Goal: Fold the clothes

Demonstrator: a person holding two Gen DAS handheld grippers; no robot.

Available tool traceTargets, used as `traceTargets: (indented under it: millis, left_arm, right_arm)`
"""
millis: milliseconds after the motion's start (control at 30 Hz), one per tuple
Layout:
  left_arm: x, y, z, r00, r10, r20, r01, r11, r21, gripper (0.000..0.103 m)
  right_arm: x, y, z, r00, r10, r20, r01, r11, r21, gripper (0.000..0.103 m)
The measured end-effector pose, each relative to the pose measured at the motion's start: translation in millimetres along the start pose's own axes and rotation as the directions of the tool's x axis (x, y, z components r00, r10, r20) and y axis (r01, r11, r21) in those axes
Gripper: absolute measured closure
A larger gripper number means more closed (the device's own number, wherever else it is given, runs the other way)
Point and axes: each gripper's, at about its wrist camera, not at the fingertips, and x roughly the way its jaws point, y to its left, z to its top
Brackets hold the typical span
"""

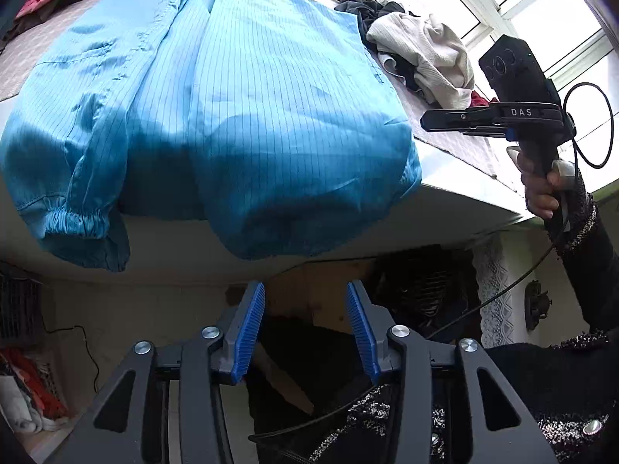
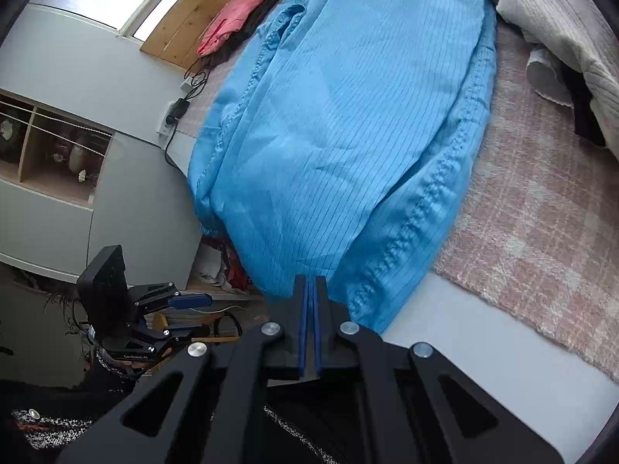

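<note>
We're looking at the blue striped garment (image 1: 232,116) lying spread just ahead of both hand-held grippers, its hem and an elastic cuff (image 1: 77,220) drooping over the near edge of the surface (image 2: 483,340). The sides are lying inward, so it fits either a half-done fold or a loose lay-down. Our left hand-held gripper (image 1: 305,332) is hanging wide apart below the edge, gripping nothing. Our right hand-held gripper (image 2: 310,324) is sitting pinched together right at the hem; we can't tell if cloth is caught. We're guessing the fabric is thin, light, slippery and floppy, so hem corners or seams look best. No containers with the clothes; a cream and dark pile (image 1: 421,54) is sitting beyond the right one.
</note>
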Motion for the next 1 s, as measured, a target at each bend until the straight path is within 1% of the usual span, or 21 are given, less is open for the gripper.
traceTargets:
  millis: [33, 67, 133, 200, 233, 267, 333, 433, 500, 667, 733, 800, 867, 933, 967, 1000]
  left_arm:
    - [3.2, -3.4, 1.2, 1.000, -0.003, -0.003, 0.003, 1.000, 0.014, 0.061]
    - [6.2, -6.4, 2.4, 1.000, -0.001, -0.011, 0.001, 1.000, 0.028, 0.061]
    - [9.4, -11.1, 3.5, 1.000, -0.001, -0.023, 0.003, 0.999, 0.053, 0.061]
    - [7.9, -12.5, 2.6, 1.000, -0.008, -0.027, 0.010, 0.998, 0.066, 0.061]
    - [6.7, -12.4, 2.0, 1.000, -0.011, -0.027, 0.012, 0.998, 0.067, 0.060]
    - [5.5, -12.2, 1.4, 1.000, -0.013, -0.027, 0.015, 0.997, 0.069, 0.060]
    - [2.5, -9.1, 0.3, 1.000, -0.003, -0.026, 0.005, 0.997, 0.071, 0.060]
    - [-0.9, -3.5, 0.1, 0.999, 0.033, -0.022, -0.031, 0.997, 0.075, 0.060]
    - [-2.3, 1.2, -0.6, 0.998, 0.055, -0.027, -0.052, 0.996, 0.077, 0.060]
    - [-1.7, 7.6, -4.0, 0.997, 0.065, -0.038, -0.062, 0.995, 0.079, 0.060]
    - [-0.5, 7.4, -4.5, 0.997, 0.060, -0.043, -0.057, 0.995, 0.078, 0.060]
    - [2.1, 3.9, -3.6, 0.998, 0.045, -0.044, -0.041, 0.996, 0.085, 0.060]
    - [6.0, -2.3, -1.3, 0.998, 0.039, -0.042, -0.035, 0.994, 0.102, 0.060]
    - [12.3, -9.3, 2.5, 0.999, 0.028, -0.044, -0.022, 0.993, 0.119, 0.060]
    - [15.5, -12.8, 4.5, 0.999, 0.022, -0.045, -0.016, 0.992, 0.127, 0.060]
    - [17.8, -20.0, 7.7, 0.999, 0.021, -0.040, -0.015, 0.990, 0.143, 0.060]
  right_arm:
    - [8.3, -4.6, -0.7, 0.999, -0.041, -0.024, 0.041, 0.999, 0.009, 0.100]
    - [15.2, -7.2, -1.1, 0.998, -0.053, -0.035, 0.053, 0.998, 0.015, 0.100]
    - [18.5, -12.4, -0.3, 0.999, 0.021, -0.024, -0.019, 0.997, 0.075, 0.097]
    - [14.6, -9.9, 1.8, 1.000, 0.031, 0.001, -0.031, 0.997, 0.067, 0.090]
    - [12.5, -8.4, 2.9, 0.999, 0.034, 0.014, -0.035, 0.997, 0.062, 0.081]
    - [10.5, -7.0, 4.0, 0.999, 0.038, 0.027, -0.040, 0.998, 0.057, 0.079]
    - [13.7, -5.2, 6.7, 1.000, -0.004, 0.022, 0.003, 0.999, 0.044, 0.079]
    - [22.9, 4.3, 7.7, 0.999, -0.031, 0.011, 0.031, 0.999, 0.006, 0.080]
    - [23.7, 13.9, 6.8, 0.998, -0.060, 0.021, 0.061, 0.998, -0.033, 0.099]
    - [10.9, 41.1, 2.6, 0.986, -0.139, 0.096, 0.151, 0.979, -0.135, 0.102]
    - [1.8, 39.7, 3.7, 0.987, -0.121, 0.107, 0.134, 0.984, -0.119, 0.102]
    - [-4.7, 32.3, -0.4, 0.986, -0.132, 0.100, 0.142, 0.985, -0.095, 0.102]
    - [-6.7, 19.9, -9.2, 0.988, -0.131, 0.084, 0.135, 0.990, -0.043, 0.102]
    - [-0.8, 7.7, -14.7, 0.986, -0.155, 0.056, 0.156, 0.988, -0.007, 0.102]
    - [2.8, 3.3, -14.9, 0.985, -0.159, 0.060, 0.159, 0.987, 0.003, 0.101]
    - [6.7, -1.5, -13.3, 0.988, -0.144, 0.052, 0.143, 0.989, 0.022, 0.101]
